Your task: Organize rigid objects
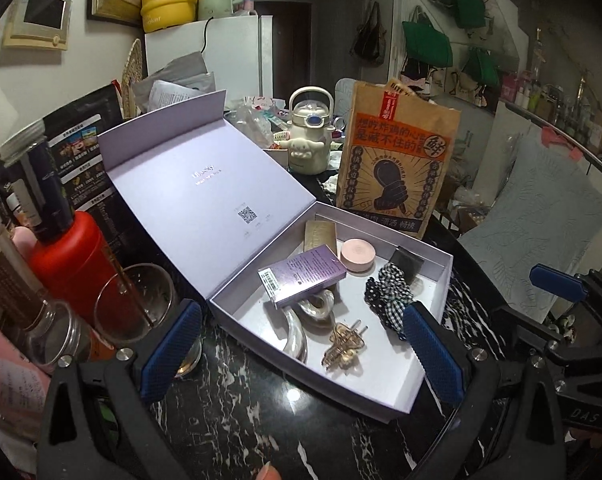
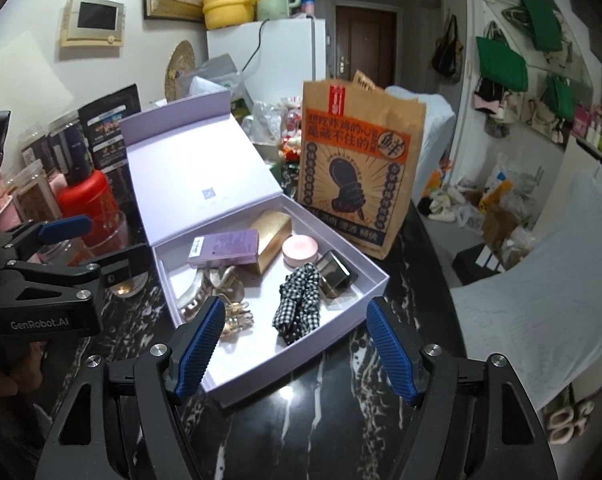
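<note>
While both claws hang over the black marble tabletop (image 2: pixel 301 408), left claw (image 1: pixel 301 344) and right claw (image 2: pixel 297 344) are spread, nothing between the pads. Lilac box (image 2: pixel 341 316) sits open on the tabletop, lid tipped back. Inside: purple carton (image 2: pixel 225 248) leaning on gold box (image 2: pixel 271 226), pink round compact (image 2: pixel 300 252), dark square case (image 2: pixel 335 276), checked scrunchie (image 2: pixel 299 308), clear hair claw clip (image 2: pixel 205 292), gold clip (image 1: pixel 343 346). Brown paper bag (image 2: pixel 357 168) stands just behind the box.
</note>
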The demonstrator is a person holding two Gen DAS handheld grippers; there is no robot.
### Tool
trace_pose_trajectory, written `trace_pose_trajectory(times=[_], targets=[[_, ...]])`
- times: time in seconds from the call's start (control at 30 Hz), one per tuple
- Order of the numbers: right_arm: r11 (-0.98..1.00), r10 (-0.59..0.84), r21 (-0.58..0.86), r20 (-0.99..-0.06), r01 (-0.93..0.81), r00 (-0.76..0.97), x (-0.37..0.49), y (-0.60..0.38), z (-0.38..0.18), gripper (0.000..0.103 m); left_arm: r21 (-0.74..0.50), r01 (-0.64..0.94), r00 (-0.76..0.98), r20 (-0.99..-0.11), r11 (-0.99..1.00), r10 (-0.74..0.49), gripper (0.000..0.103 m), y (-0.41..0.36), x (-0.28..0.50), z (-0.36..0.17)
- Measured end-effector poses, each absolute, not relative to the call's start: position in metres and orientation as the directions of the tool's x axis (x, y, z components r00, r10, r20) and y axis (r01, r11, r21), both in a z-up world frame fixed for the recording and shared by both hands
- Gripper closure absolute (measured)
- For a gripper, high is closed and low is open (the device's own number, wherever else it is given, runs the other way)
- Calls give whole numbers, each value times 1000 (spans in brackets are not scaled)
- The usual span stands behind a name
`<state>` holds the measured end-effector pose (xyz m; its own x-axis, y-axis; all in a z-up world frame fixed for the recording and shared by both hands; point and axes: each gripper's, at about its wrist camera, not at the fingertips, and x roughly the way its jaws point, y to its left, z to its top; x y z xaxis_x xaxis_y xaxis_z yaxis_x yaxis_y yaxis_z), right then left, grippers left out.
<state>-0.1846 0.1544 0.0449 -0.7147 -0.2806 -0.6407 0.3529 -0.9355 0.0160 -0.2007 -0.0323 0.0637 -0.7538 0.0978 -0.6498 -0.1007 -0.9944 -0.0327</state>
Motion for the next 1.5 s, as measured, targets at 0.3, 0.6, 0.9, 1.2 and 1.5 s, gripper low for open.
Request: trace_pose_trajectory(times=[0.3,0.6,0.9,1.2,1.5], targets=[[-938,-290,23,-596,345,-749,-143,157,55,25,-14,-90,-789,-610,-996,80,1,-35,-156,74],[-931,-311,22,-572,365,-759,-98,162,56,23,-18,-92,-793,-603,-996,84,1,-32,-113,71],[-933,-304,15,-570,361,-763,-67,171,46,23,-21,-106,-789,-607,-994,97,1,-23,-82,57],[-934,-294,-2,-566,358,-770,-46,175,41,23,-22,-105,-797,-596,-994,97,1,-19,-62,53],[-935,-294,0,-561,355,-774,-33,178,38,23,1,-86,-803,-592,-996,69,1,-16,-44,53]])
